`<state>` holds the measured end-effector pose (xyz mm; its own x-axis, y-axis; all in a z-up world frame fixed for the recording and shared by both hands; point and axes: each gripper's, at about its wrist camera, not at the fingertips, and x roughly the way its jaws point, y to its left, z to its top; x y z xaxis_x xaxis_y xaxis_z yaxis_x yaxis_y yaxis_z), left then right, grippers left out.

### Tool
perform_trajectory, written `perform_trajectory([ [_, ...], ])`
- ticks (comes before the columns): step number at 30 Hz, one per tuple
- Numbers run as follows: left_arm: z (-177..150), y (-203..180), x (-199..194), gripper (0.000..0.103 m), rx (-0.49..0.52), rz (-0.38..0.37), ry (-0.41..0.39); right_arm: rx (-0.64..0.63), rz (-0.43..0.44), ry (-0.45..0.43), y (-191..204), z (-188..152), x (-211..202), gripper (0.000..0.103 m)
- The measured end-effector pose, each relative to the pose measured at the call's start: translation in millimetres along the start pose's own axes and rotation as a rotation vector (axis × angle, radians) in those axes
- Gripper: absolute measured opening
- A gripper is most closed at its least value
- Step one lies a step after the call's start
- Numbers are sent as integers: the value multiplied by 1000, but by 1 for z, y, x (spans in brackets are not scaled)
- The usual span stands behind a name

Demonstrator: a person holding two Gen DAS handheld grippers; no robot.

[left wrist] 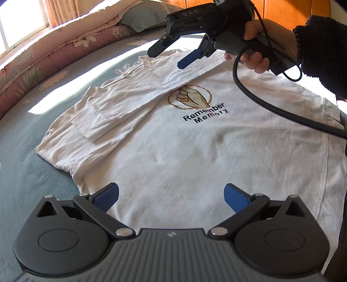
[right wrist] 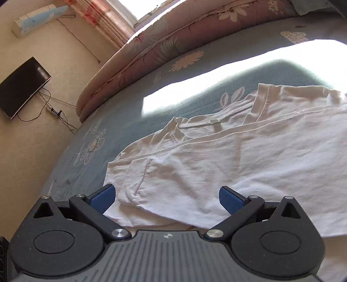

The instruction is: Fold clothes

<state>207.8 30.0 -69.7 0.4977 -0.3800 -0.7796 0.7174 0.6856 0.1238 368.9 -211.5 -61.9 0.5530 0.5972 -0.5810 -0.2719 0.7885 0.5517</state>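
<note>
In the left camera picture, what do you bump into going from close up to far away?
Left gripper → T-shirt → "Remember Memory" print → right gripper → pillow.

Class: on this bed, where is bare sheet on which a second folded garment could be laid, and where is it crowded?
Bare sheet runs between the white T-shirt and the rolled floral quilt, partly sunlit. The same strip shows in the right wrist view. The shirt's folded side is crowded: the right gripper hovers over it.
</note>
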Motion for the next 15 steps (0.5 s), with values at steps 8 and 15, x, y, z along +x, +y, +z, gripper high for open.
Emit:
perform_trajectory([
  [8,7,-8,9,102,17,-11,7,-164,-590,-173,-62,-17,-114,103],
  [15,10,-14,20,102,30,-21,23,-302,-795,-72,-98,-48,-112,103],
])
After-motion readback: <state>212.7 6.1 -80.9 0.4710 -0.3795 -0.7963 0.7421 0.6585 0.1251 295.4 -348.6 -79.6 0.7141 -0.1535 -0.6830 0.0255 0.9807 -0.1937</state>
